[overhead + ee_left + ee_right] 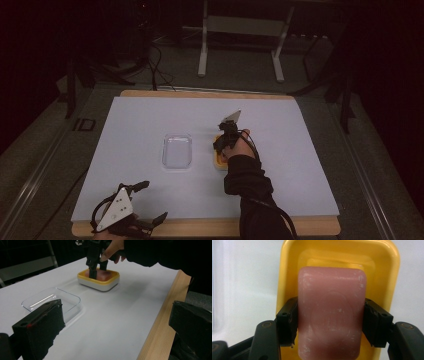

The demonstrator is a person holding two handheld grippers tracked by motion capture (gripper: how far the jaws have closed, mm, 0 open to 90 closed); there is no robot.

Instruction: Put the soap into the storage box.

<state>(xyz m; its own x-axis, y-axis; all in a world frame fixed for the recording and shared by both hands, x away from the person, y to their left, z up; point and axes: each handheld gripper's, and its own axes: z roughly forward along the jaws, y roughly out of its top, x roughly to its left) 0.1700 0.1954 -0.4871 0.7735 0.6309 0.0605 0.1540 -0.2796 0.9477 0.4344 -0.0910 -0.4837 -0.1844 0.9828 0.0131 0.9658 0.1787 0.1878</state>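
A pink soap bar (331, 312) lies in a yellow soap dish (287, 277) with a white base (98, 286). My right gripper (331, 323) reaches down into the dish, its two pads pressed against the bar's long sides, shut on it. In the high view the right gripper (226, 140) sits over the dish (218, 160), right of the table's centre. My left gripper (154, 201) rests near the front left edge with its jaws wide apart and nothing between them. The left gripper view shows the soap (103, 275) still down in the dish.
A clear, empty plastic container (177, 150) stands left of the dish, about a hand's width away. The white sheet (280, 165) covers a wooden board whose edge (160, 325) shows at the front. A metal stand (240, 30) is on the floor behind the table.
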